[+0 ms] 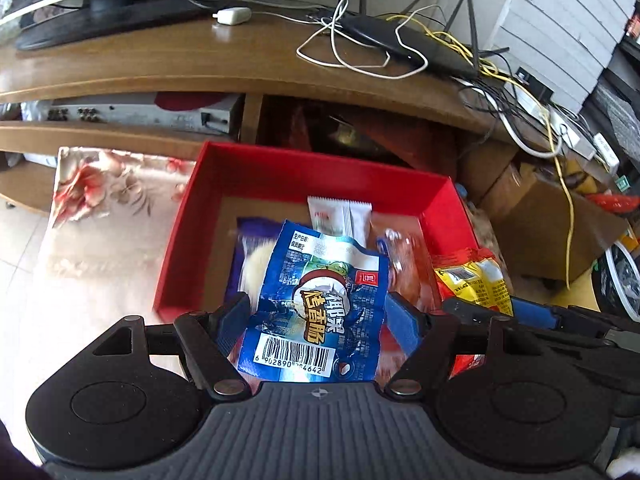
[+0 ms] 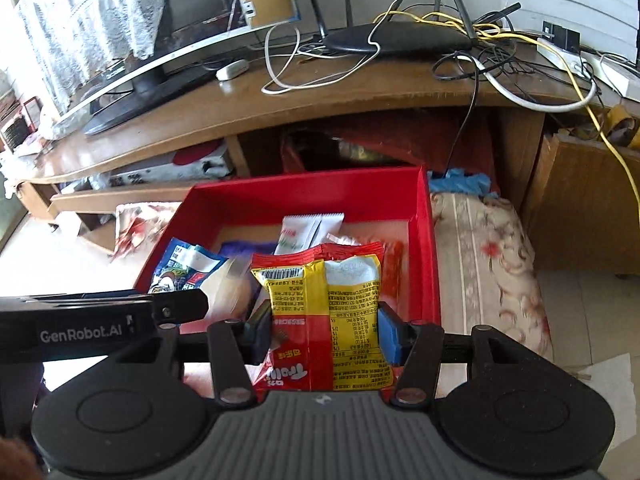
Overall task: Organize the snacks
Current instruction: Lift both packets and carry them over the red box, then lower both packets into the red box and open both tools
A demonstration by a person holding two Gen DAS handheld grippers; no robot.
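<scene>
My left gripper is shut on a blue sausage packet and holds it over the near edge of the red box. My right gripper is shut on a red and yellow snack packet, also over the red box. Inside the box lie a white sachet, a purple packet and an orange-red packet. The right gripper and its packet show at the right of the left wrist view. The blue packet shows at the left of the right wrist view.
The box sits on a floral cloth on the floor in front of a wooden TV stand. On the stand are a monitor, a black router and tangled cables. Cardboard boxes stand at the right.
</scene>
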